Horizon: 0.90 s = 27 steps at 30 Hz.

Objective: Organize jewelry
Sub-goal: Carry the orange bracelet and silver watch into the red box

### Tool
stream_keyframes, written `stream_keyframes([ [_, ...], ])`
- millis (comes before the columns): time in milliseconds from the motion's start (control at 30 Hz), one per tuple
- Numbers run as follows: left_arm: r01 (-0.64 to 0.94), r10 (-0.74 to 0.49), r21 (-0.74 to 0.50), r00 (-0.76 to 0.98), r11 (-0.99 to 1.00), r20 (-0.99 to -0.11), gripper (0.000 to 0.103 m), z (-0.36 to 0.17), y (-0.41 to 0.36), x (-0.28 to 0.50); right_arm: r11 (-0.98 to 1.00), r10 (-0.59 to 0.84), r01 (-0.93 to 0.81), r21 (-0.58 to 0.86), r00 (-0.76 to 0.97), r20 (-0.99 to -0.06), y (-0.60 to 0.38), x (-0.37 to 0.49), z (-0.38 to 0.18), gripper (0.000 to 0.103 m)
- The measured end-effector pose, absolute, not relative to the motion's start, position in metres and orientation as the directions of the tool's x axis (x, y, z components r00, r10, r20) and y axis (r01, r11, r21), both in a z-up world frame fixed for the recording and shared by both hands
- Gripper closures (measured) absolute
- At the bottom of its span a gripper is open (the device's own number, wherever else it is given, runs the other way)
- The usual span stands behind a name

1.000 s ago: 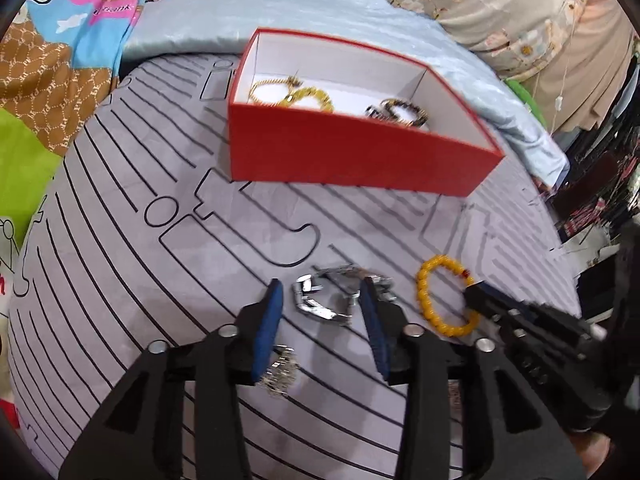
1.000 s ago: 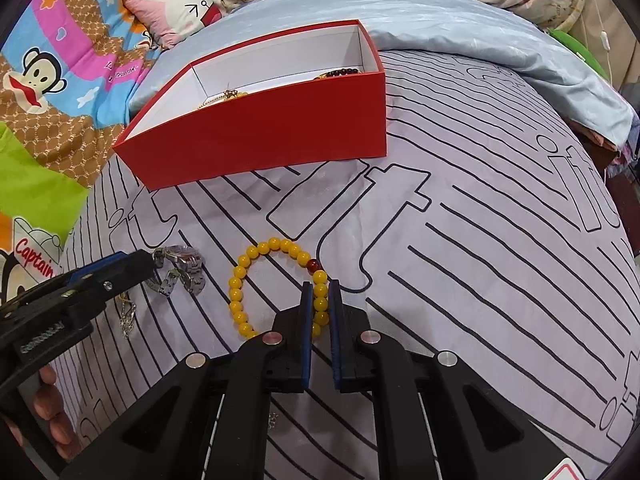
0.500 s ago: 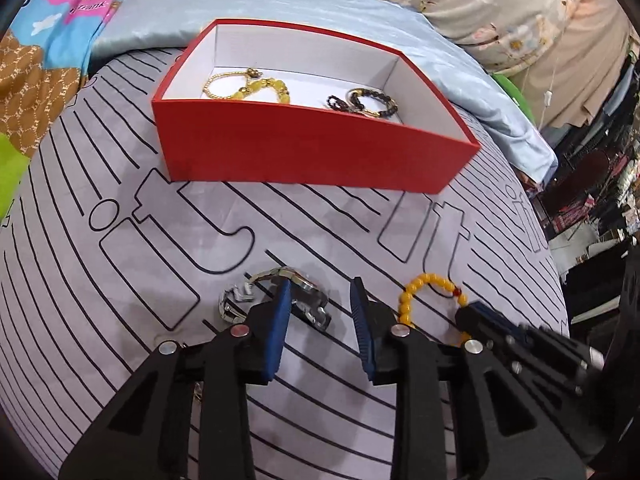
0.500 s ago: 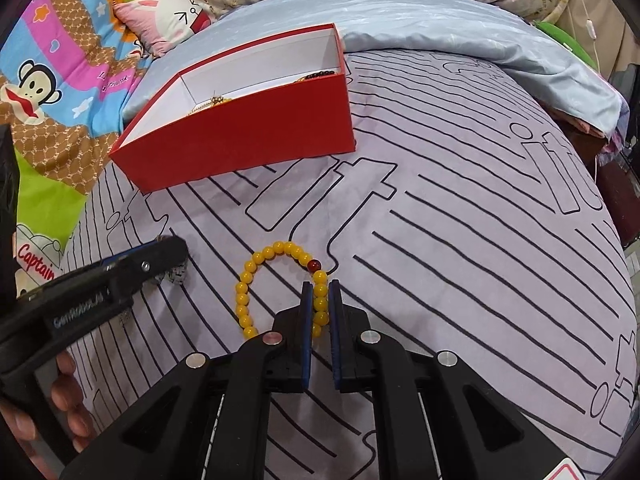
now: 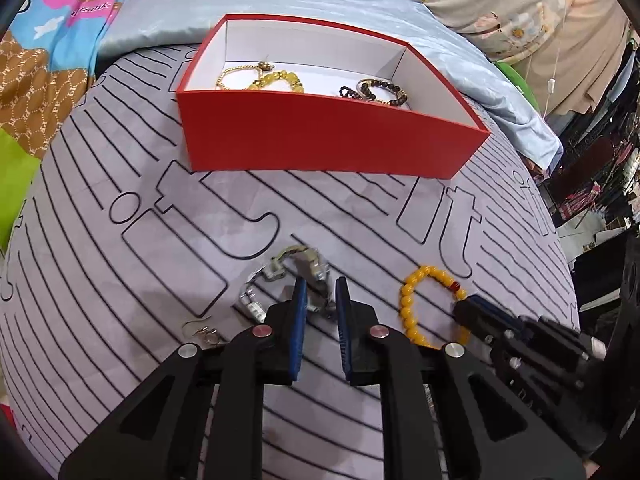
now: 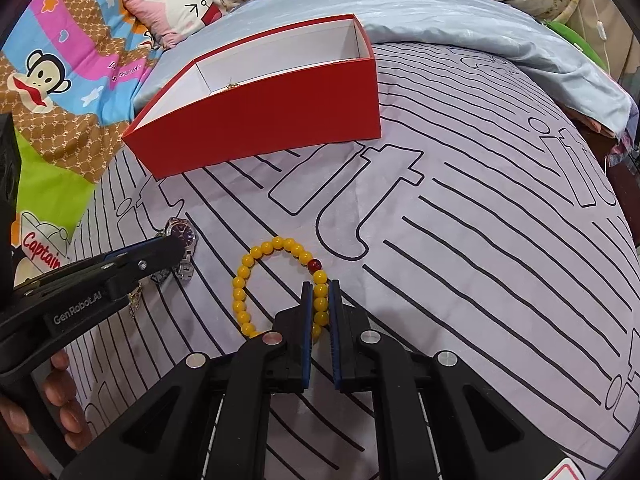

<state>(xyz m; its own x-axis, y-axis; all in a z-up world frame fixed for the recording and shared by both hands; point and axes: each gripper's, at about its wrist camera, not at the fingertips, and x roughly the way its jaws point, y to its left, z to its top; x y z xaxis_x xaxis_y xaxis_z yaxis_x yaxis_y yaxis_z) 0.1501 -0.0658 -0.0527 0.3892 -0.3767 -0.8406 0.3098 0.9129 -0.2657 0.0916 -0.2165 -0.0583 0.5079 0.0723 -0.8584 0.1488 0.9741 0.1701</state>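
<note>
A red box (image 5: 320, 136) (image 6: 264, 120) with white inside holds gold and dark bead bracelets (image 5: 260, 78). A silver watch (image 5: 304, 268) (image 6: 184, 236) lies on the striped sheet. My left gripper (image 5: 321, 296) (image 6: 172, 246) is closed on the watch's band. A yellow bead bracelet (image 5: 416, 304) (image 6: 280, 280) with one red bead lies to the right. My right gripper (image 6: 320, 296) (image 5: 466, 310) is shut on the bracelet's right side.
A small earring (image 5: 202, 330) lies on the sheet at the left of my left gripper. A blue quilt (image 5: 280, 0) and cartoon pillows (image 6: 68, 60) lie behind the box. The bed's edge drops off at the right.
My left gripper's jaws have closed from wide open onto the watch band. The right gripper stays shut on the yellow bracelet, with little movement.
</note>
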Motion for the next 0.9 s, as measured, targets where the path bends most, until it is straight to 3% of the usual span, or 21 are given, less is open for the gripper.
stream_keyframes([
  [167, 0.316, -0.373, -0.264, 0.366, 0.911, -0.852, 0.089, -0.061, -0.078, 0.158, 0.974, 0.073, 0.147, 0.170, 0.508, -0.858, -0.217, 0.092, -0.058, 0.096],
  [433, 0.307, -0.402, -0.298, 0.374, 0.904, -0.836, 0.098, -0.059, -0.066, 0.156, 0.973, 0.081, 0.143, 0.180, 0.521, -0.850, -0.216, 0.091, -0.052, 0.096],
  [900, 0.368, -0.536, -0.399, 0.453, 0.840, -0.712, 0.098, 0.022, -0.033, 0.138, 0.976, 0.089, 0.092, 0.197, 0.655, -0.750, -0.212, 0.087, 0.023, 0.096],
])
